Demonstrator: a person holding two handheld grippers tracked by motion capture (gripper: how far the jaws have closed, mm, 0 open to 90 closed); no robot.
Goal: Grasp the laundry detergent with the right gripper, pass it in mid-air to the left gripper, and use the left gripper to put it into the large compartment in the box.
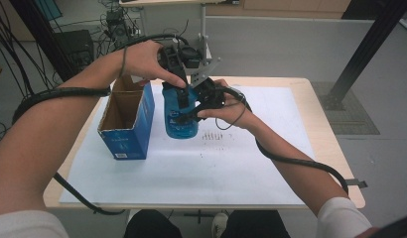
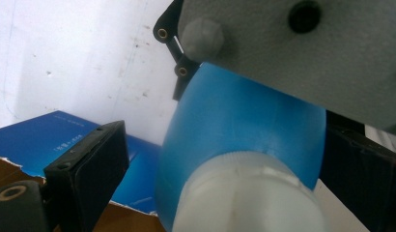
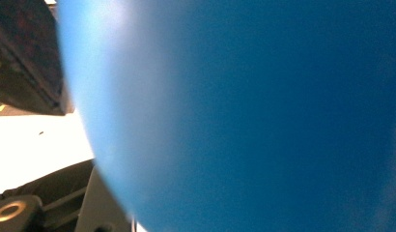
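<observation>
Standing at frame centre beside the blue box (image 1: 127, 124), the blue bottle (image 1: 180, 116) is being grasped by the right gripper (image 1: 191, 113); left gripper (image 1: 181, 96) is being held over its top, clamping state indeterminate

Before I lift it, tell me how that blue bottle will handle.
The blue bottle looks like rigid, smooth plastic, so probably stiff but slippery. It stands tall and upright on the white sheet, so a sideways push could tip it, then let it roll. It appears empty, likely light.
</observation>
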